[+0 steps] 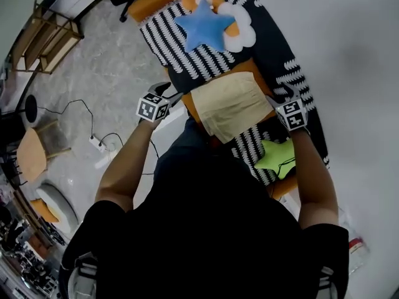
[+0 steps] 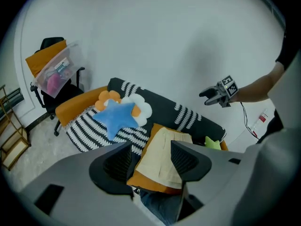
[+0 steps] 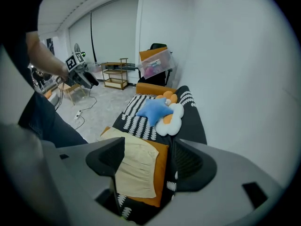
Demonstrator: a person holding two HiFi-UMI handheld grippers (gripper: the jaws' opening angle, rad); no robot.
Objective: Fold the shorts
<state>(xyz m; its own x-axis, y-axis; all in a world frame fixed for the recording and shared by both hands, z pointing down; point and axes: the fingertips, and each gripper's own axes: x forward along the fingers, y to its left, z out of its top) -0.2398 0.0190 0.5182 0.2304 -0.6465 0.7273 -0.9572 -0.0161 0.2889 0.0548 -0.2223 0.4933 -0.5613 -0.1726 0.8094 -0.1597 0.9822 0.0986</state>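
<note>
Black-and-white patterned sofa (image 1: 278,37), set against a white wall. Item: cream shorts (image 1: 232,104), laid flat on an orange cushion (image 3: 162,171), between a blue star pillow (image 1: 204,27) and a green star pillow (image 1: 277,156). Left gripper (image 2: 150,160) and right gripper (image 3: 148,161) are held above the shorts, jaws spread wide, nothing gripped.

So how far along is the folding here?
Done: nothing that shows; the shorts lie flat on the cushion. In hand: nothing; the left gripper and right gripper are open and empty, one at each side of the shorts. Left: the grasp and every fold.
</note>
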